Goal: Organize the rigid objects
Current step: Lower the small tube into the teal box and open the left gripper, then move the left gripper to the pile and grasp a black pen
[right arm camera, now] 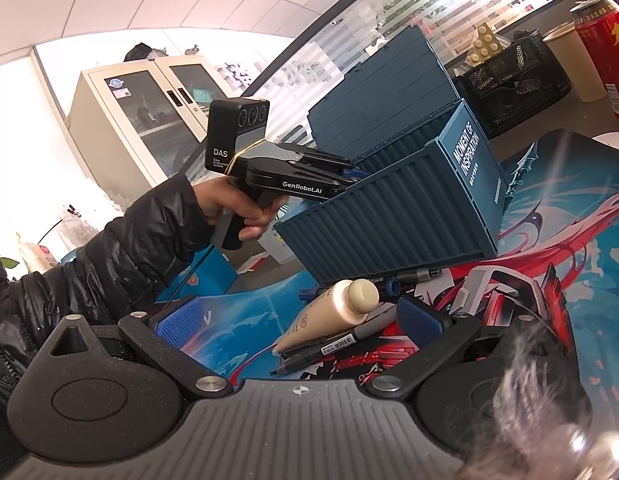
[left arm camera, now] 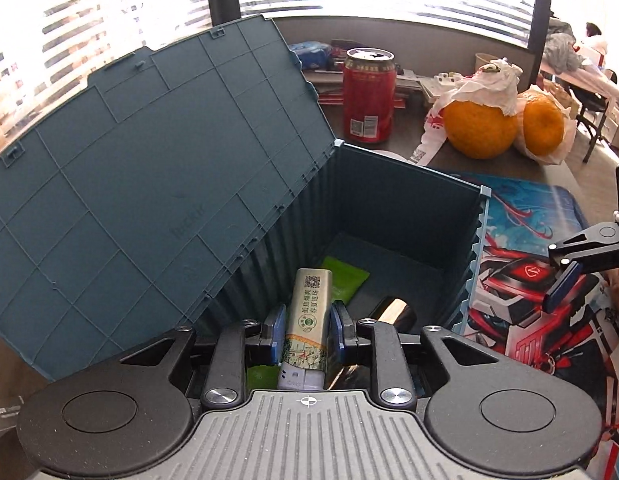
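Note:
My left gripper [left arm camera: 307,330] is shut on a slim grey-green printed tin [left arm camera: 309,316] and holds it over the open blue container box [left arm camera: 409,216], just inside its near end. A green packet [left arm camera: 345,282] and a shiny dark object [left arm camera: 393,312] lie on the box floor. The box lid [left arm camera: 149,184] stands open to the left. My right gripper [right arm camera: 301,320] is open above the printed mat, with a beige bottle [right arm camera: 337,308] and black markers [right arm camera: 329,346] lying between its fingers. The box [right arm camera: 409,208] shows beyond them, and the left gripper [right arm camera: 301,178] reaches into it.
A red can [left arm camera: 369,96] and two oranges [left arm camera: 481,128] in plastic wrap stand behind the box. A black mesh basket [right arm camera: 513,84] and a paper cup [right arm camera: 573,64] are at the back. A colourful mat [left arm camera: 529,272] covers the table to the right.

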The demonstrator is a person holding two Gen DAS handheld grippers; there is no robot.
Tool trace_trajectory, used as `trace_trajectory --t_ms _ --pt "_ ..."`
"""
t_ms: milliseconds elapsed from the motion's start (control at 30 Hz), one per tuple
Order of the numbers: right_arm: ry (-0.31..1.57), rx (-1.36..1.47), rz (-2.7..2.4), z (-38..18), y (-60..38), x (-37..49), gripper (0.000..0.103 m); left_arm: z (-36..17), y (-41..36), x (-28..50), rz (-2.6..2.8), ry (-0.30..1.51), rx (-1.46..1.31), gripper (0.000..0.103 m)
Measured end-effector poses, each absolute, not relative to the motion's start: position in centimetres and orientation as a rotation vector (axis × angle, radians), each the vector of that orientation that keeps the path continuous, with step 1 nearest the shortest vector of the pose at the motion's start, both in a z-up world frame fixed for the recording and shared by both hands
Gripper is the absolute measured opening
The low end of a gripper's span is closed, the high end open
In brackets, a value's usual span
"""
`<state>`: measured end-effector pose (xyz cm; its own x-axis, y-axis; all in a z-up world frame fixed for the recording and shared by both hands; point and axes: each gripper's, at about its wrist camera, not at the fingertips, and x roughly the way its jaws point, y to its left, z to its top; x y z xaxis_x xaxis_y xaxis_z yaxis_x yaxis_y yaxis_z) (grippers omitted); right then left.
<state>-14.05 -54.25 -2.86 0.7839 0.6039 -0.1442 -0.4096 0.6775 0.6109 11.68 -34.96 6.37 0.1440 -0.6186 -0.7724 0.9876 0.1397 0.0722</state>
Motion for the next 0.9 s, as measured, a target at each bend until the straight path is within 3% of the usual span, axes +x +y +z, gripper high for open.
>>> trace_trajectory --t_ms 200,367,467,533,700,900 --pt "0.353 0.586 0.579 -2.8 -54.3 -14.0 0.103 7.5 -34.2 11.1 -1.266 0.643 0.685 0.036" --pt "0.357 0.576 0.568 -2.9 -54.3 -13.9 0.103 9.8 -32.2 9.6 -1.255 0.570 0.640 0.076" --pt "0.365 0.565 0.562 -2.9 -54.2 -13.8 0.103 11.2 -30.6 7.7 -1.249 0.511 0.603 0.093" --pt "0.368 0.561 0.557 -3.0 -54.2 -13.7 0.103 11.9 -29.2 6.0 -1.260 0.463 0.583 0.099" --pt "0.362 0.568 0.552 -3.0 -54.4 -13.7 0.103 11.6 -26.3 1.3 -1.319 0.400 0.590 0.102" --pt "0.341 0.572 0.562 -3.0 -54.7 -13.9 0.103 7.7 -24.9 -2.2 -1.346 0.466 0.585 0.103"
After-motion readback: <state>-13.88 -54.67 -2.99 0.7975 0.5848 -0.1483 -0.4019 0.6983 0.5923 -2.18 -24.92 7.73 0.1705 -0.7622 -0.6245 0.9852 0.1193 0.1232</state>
